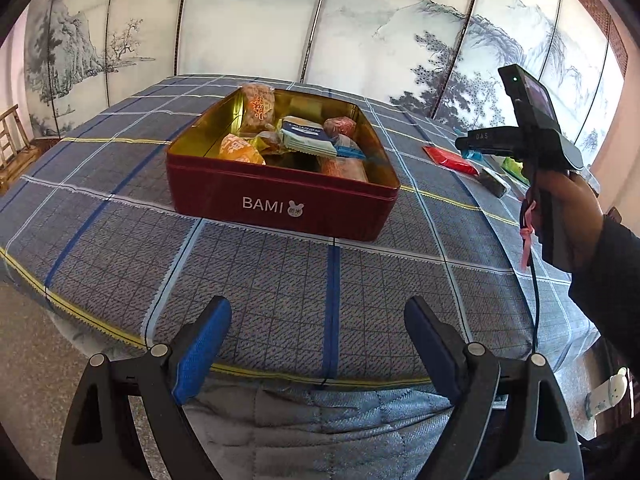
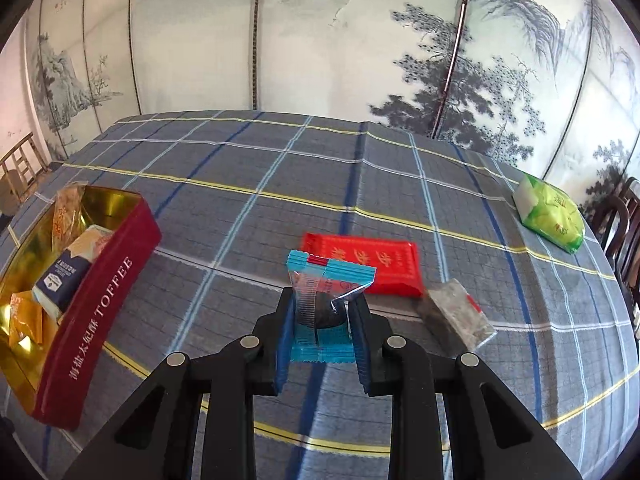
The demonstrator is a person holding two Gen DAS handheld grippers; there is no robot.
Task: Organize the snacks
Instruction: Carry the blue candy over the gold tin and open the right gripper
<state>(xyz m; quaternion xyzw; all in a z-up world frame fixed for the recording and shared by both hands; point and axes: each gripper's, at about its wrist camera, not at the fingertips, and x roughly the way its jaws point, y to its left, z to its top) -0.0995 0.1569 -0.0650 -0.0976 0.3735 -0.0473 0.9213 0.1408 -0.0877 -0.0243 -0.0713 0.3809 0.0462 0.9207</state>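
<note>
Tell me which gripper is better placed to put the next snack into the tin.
Right: the right gripper is shut on the blue-wrapped snack, beside the red tin. The left gripper is open and holds nothing.

Spread over the whole table: blue-grey plaid tablecloth (image 2: pixel 248 184) (yellow and pale-blue lines). Behind, folding screen (image 1: pixel 256 28) painted with ink mountains and pines. At far left, wooden chair (image 2: pixel 18 168).

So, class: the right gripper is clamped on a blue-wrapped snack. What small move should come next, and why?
Probably carry the blue-wrapped snack left and over the red tin. The right gripper already holds it above the tablecloth, and the open tin is where the other snacks sit.
</note>
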